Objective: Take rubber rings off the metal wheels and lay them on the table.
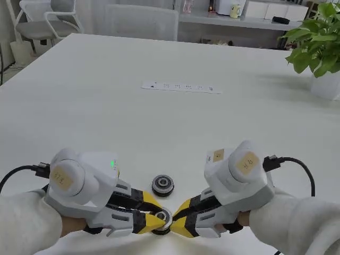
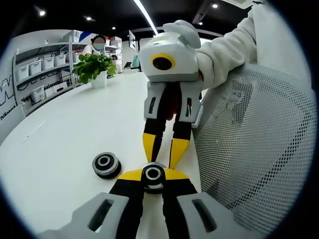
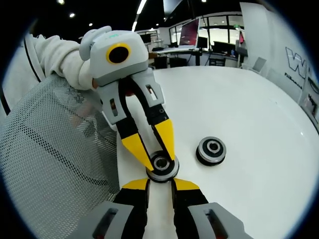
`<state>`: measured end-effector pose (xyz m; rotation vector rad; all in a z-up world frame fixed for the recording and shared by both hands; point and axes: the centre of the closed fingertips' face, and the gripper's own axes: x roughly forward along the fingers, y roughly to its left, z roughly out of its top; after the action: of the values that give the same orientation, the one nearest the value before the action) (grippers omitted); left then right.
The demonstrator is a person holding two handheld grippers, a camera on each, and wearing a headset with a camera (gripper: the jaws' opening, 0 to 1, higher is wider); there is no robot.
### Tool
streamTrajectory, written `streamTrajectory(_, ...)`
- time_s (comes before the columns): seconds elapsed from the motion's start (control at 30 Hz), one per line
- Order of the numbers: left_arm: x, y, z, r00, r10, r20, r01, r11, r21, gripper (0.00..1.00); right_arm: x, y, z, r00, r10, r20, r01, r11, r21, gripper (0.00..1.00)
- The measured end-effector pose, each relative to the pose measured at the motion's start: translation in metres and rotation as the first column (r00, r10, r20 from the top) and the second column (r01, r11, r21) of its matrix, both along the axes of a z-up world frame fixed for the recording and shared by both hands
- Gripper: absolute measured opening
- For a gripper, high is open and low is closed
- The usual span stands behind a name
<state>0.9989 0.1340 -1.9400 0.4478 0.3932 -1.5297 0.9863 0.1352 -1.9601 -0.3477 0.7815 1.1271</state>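
Wheel (image 1: 163,216) sits at the bottom centre of the head view, on the white table (image 1: 95,106), held between two yellow-tipped grippers that meet nose to nose. From the lower left, the left gripper (image 1: 154,221) has its jaws clamped on either side of the wheel. From the lower right, the right gripper (image 1: 178,211) has its jaws drawn in against the opposite edge of the same wheel. Whether its tips have caught rubber or only metal is too small to tell.

The step in hand looks like peeling the rubber off. It would go best with the left gripper holding the wheel flat and steady while the right hooks a tip under the rubber's lip and rolls it outward. A straight pull could flick the wheel away.

In the gripper views the wheel is a small silver disc with a dark middle and a bright centre bore. Just beyond it, apart from both grippers, lies a second wheel (image 1: 162,184) wrapped in a black ring (image 2: 96,168). Farther up the table is a white power strip (image 1: 180,86). At the upper right edge stands a leafy plant (image 1: 313,40).
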Motion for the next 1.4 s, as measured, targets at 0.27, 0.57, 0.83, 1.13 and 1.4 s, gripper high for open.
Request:
streamTrajectory(0.27, 0.000, 0.000, 0.000, 1.000, 0.001, -0.001, -0.001, 1.000, -0.001, 0.08, 0.007, 0.006, 0.000, 0.999, -0.016, 0.045, 0.016, 1.000, 0.014, 0.23)
streamTrajectory(0.57, 0.000, -0.001, -0.001, 1.000, 0.002, -0.002, -0.002, 1.000, -0.003, 0.08, 0.006, 0.003, 0.000, 0.998, 0.013, 0.055, -0.012, 1.000, -0.012, 0.19)
streamTrajectory(0.83, 0.001, -0.001, -0.001, 1.000, 0.007, -0.005, -0.007, 1.000, -0.007, 0.08, 0.005, -0.001, 0.000, 0.998, 0.028, 0.061, -0.026, 0.999, -0.030, 0.14)
streamTrajectory(1.13, 0.001, -0.001, 0.000, 1.000, 0.013, -0.003, -0.013, 1.000, -0.009, 0.08, 0.006, -0.006, -0.003, 0.999, 0.005, 0.053, -0.003, 0.999, -0.042, 0.01)
streamTrajectory(1.4, 0.002, 0.000, 0.000, 1.000, 0.015, 0.000, -0.015, 1.000, -0.005, 0.08, 0.010, -0.009, -0.003, 0.997, -0.078, -0.001, 0.078, 0.996, -0.045, 0.00)
